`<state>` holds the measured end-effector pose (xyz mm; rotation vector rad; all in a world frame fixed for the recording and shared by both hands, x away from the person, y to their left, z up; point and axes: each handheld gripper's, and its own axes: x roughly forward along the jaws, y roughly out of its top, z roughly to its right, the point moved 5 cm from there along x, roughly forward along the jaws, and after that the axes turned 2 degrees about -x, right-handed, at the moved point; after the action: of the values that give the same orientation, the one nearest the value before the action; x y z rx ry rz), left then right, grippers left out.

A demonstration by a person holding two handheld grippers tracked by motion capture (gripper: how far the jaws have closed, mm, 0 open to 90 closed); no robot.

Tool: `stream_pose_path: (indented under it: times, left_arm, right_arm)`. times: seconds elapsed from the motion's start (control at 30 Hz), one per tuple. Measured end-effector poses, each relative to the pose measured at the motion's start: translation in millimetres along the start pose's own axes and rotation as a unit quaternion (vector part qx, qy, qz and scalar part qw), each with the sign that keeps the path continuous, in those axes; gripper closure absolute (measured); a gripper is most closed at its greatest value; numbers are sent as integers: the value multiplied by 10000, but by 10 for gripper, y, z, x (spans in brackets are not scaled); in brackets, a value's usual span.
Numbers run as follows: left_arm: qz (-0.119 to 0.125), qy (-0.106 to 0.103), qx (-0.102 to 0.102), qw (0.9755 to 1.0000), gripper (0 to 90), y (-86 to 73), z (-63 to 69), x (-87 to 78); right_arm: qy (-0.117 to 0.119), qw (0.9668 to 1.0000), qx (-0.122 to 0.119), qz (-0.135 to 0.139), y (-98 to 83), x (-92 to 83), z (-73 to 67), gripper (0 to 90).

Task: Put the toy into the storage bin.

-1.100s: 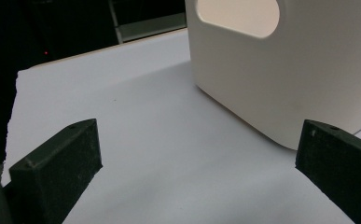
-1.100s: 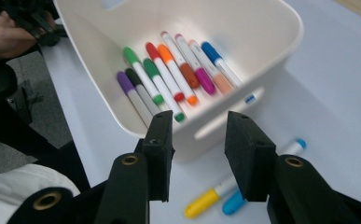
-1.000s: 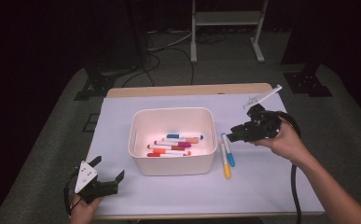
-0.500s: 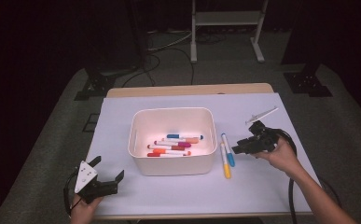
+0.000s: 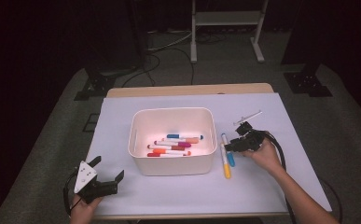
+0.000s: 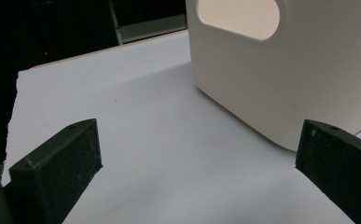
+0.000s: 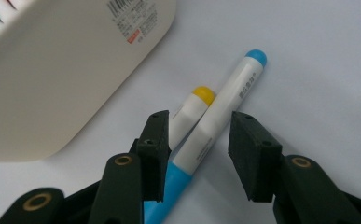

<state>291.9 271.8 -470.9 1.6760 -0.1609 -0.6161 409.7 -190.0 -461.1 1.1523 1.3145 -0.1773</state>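
Note:
A white bin [image 5: 172, 112] in the middle of the table holds several markers [image 5: 176, 144]. Just right of it lie a blue marker [image 5: 228, 150] and a yellow marker [image 5: 225, 163], side by side on the sheet. My right gripper [image 5: 234, 143] is low over them. In the right gripper view its jaws [image 7: 200, 122] straddle the blue marker [image 7: 225, 112] with gaps on both sides, and the yellow marker [image 7: 192, 107] lies behind the left jaw. These jaws have just been closing a little and stand open. My left gripper [image 5: 106, 175] rests open and empty at the front left.
A pale sheet [image 5: 122, 121] covers the tabletop. In the left gripper view the bin's wall [image 6: 299, 70] with its handle cut-out stands beyond the open left gripper [image 6: 199, 135]. In the right gripper view the bin's side [image 7: 61, 70] is close on the left. Dark floor, cables and stands lie behind the table.
My right gripper has come down and slightly nearer, from above the table's right side to just over the two loose markers. The left gripper has kept still.

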Motion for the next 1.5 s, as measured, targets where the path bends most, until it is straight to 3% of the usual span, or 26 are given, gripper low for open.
stream_pose_path:
  times: [0.17,0.23,0.53,0.67,0.83,1.13,1.5]
  left_arm:
    - [5,-8,-4,10000,0,0,0,-3]
    - [15,-5,7,10000,0,1,2,-3]
    - [-18,4,9,10000,0,-1,3,1]
    - [-23,6,-16,10000,0,-1,-1,4]
    - [-23,7,-15,10000,0,-1,-3,2]
    - [-21,7,-4,10000,0,-1,-1,2]
    - [-34,22,2,10000,0,-1,3,7]
  right_arm:
    - [-213,9997,30,-96,-28,74,72,586]
    - [-453,9989,-23,-144,-50,55,118,589]
    - [-785,9967,122,-164,-184,-69,302,609]
    - [-1097,9936,49,-277,-249,-63,373,662]
    - [-1176,9928,91,-209,-279,-74,410,753]
    - [-930,9951,201,-285,-346,-150,394,760]
    - [-376,9989,257,70,-375,-521,200,760]
